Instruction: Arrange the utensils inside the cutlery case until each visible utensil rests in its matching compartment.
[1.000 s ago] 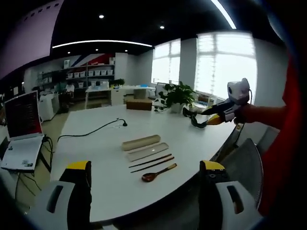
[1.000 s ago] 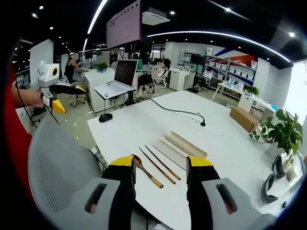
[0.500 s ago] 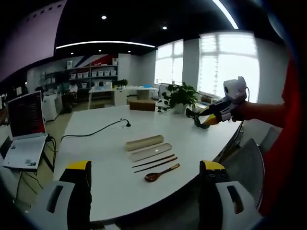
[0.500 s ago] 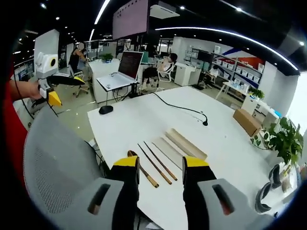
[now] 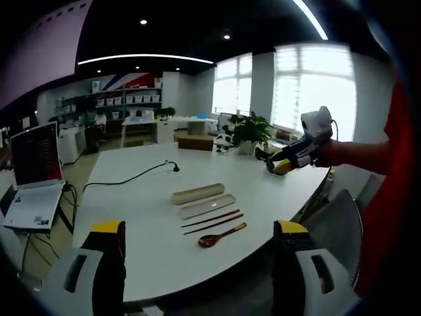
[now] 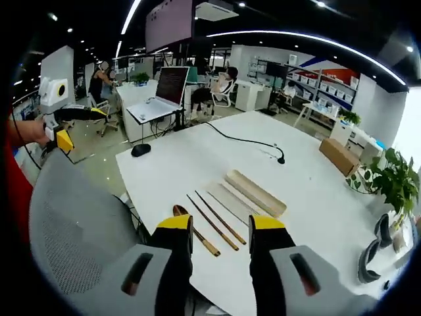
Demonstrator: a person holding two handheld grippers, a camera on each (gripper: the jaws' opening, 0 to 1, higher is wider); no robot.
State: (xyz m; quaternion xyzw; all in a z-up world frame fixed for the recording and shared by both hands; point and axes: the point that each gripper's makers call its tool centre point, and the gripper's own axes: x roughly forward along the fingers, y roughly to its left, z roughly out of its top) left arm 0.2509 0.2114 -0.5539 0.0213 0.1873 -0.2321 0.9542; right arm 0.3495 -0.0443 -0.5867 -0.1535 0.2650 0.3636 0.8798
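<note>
Left gripper view: left gripper fingers wide apart, empty. Brown wooden spoon, two dark chopsticks, flat tray-like case base and beige case lid lie parallel on white surface, well ahead, long axes crosswise.

Right gripper view: right gripper fingers open, empty, nearer; spoon just ahead, axis slanting away rightward.

White table — spoon, chopsticks, case.
</note>
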